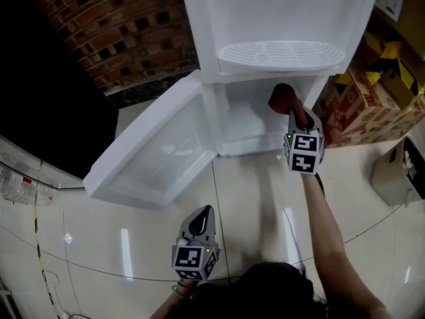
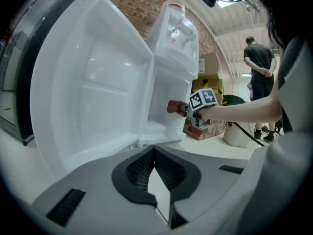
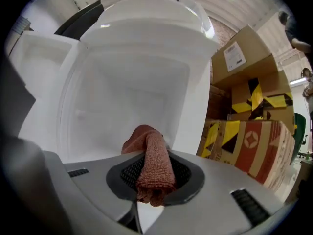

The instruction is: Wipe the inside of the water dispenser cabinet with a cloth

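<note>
A white water dispenser (image 1: pixel 279 18) stands on the floor with its lower cabinet (image 1: pixel 255 115) open and its door (image 1: pixel 156 148) swung out to the left. My right gripper (image 1: pixel 287 106) is shut on a reddish-brown cloth (image 1: pixel 282 97) at the cabinet's right opening. The rolled cloth (image 3: pixel 152 163) sticks out between the jaws toward the cabinet's white inner wall (image 3: pixel 127 102). My left gripper (image 1: pixel 201 219) hangs low over the floor, shut with nothing in it, well short of the door. The cloth (image 2: pixel 174 106) also shows from the left gripper view.
Cardboard boxes (image 1: pixel 372 92) with yellow-black tape stand right of the dispenser. A beige bin (image 1: pixel 398 171) sits at far right. A brick wall (image 1: pixel 113 25) lies behind. A dark cabinet (image 1: pixel 40 92) with a glass edge is at left. A person (image 2: pixel 259 77) stands far off.
</note>
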